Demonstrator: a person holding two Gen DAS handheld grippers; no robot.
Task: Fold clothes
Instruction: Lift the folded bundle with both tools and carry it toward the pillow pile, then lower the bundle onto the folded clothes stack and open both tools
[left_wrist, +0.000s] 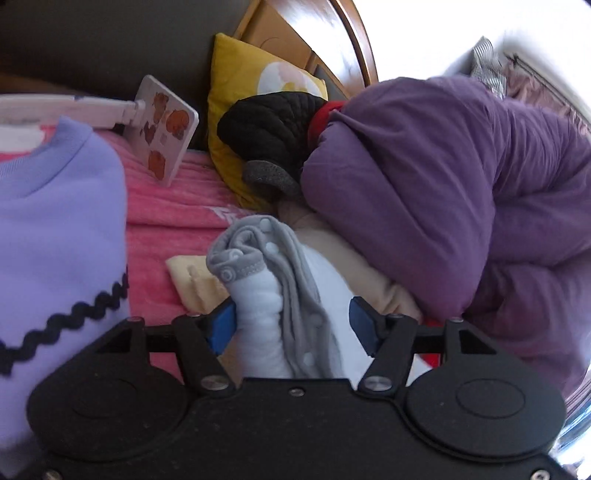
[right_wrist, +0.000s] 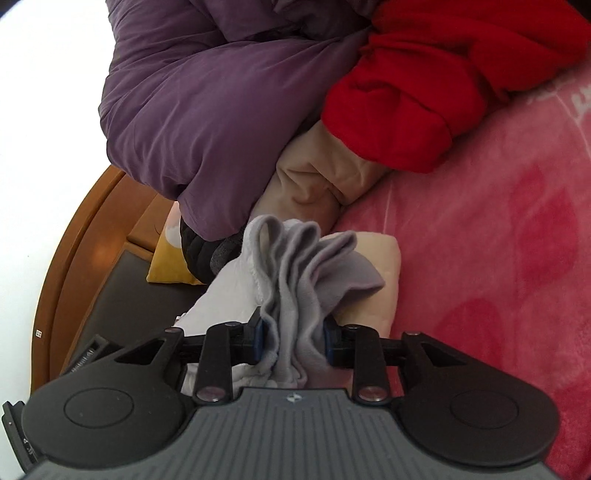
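In the left wrist view, the left gripper (left_wrist: 291, 325) has its blue-padded fingers (left_wrist: 223, 326) spread fairly wide around a bunched grey and white garment (left_wrist: 273, 295); the left pad touches the white fabric, while the right pad stands just beside it, so a firm clamp cannot be confirmed. The garment rises between the fingers, its grey snap-button trim curled at the top, above a pink blanket (left_wrist: 166, 206). A lilac sweater (left_wrist: 55, 229) with black zigzag trim lies to the left, a pale yellow cloth (left_wrist: 192, 280) just behind the garment, and a purple duvet (left_wrist: 443, 192) bulks to the right beside a yellow pillow (left_wrist: 236, 92) and a black quilted item (left_wrist: 269, 125). In the right wrist view, the right gripper (right_wrist: 293, 339) is closed narrowly on the garment's grey folds (right_wrist: 295, 295), both pads pressing the fabric. Behind it lie a beige cloth (right_wrist: 314, 173), a red garment (right_wrist: 424, 92), the purple duvet (right_wrist: 207, 110) and the pink blanket (right_wrist: 498, 258).
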